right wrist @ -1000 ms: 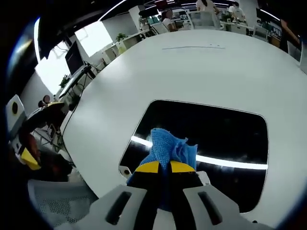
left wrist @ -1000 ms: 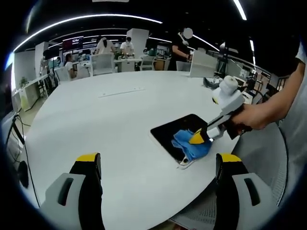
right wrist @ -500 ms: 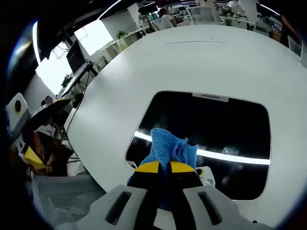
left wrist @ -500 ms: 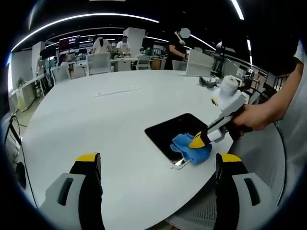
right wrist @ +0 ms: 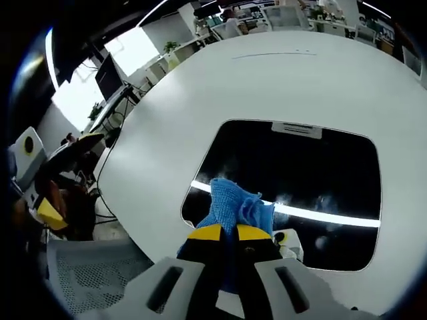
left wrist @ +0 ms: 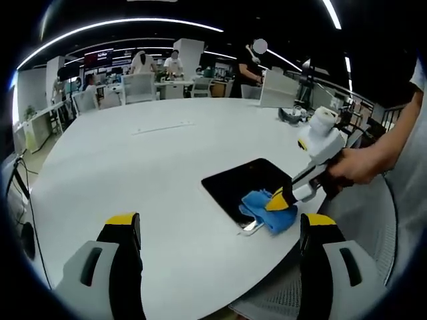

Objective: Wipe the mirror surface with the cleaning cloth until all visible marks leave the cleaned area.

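Round, smooth white table point(left wrist: 147, 173) carrying a dark, glossy rounded-rectangle mirror point(right wrist: 293, 187) near its right edge. The right gripper point(right wrist: 223, 233) is clenched on a crumpled blue woven cleaning cloth point(right wrist: 237, 203) pressed on the mirror's near edge; the left gripper point(left wrist: 220, 230) hangs released, jaws wide apart, above the near table.

Blue cloth point(right wrist: 235, 205), black mirror point(right wrist: 293, 183)

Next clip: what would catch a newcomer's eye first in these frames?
The dark mirror lying flat near the edge of the round white table, a bright ceiling light streaked across it. Next, the blue cleaning cloth pinched in the right gripper and pressed on the mirror's near edge. The left gripper hangs open over bare table, away from the mirror.
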Demonstrator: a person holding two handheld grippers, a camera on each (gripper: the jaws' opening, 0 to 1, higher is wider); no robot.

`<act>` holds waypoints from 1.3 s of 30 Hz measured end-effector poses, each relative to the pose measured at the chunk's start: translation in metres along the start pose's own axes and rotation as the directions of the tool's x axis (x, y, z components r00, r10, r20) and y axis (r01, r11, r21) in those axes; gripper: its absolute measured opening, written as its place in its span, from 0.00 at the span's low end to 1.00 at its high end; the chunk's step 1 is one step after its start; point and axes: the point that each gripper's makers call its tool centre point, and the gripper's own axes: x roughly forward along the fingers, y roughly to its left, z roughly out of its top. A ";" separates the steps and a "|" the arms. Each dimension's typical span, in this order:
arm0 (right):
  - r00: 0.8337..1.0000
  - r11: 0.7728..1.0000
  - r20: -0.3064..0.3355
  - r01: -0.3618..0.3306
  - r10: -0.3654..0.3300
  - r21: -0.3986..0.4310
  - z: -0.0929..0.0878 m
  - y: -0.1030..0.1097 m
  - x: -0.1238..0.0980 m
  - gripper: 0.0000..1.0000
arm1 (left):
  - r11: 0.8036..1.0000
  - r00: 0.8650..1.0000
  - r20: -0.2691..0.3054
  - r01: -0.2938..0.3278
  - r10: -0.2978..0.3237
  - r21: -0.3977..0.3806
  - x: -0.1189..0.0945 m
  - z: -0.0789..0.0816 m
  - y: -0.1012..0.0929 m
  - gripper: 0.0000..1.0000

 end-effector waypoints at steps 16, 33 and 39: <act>1.000 1.000 -0.005 -0.008 0.008 0.001 -0.003 -0.010 -0.007 0.00 | 1.000 1.000 -0.001 -0.004 0.004 -0.008 -0.002 -0.003 0.000 0.99; 1.000 1.000 0.003 0.003 -0.003 0.016 -0.006 -0.026 -0.015 0.00 | 1.000 1.000 -0.006 0.001 -0.002 -0.013 0.000 -0.005 -0.002 0.99; 1.000 1.000 0.005 0.006 -0.007 0.023 -0.007 -0.031 -0.018 0.00 | 1.000 1.000 -0.003 0.000 -0.001 -0.016 0.001 -0.004 -0.001 0.99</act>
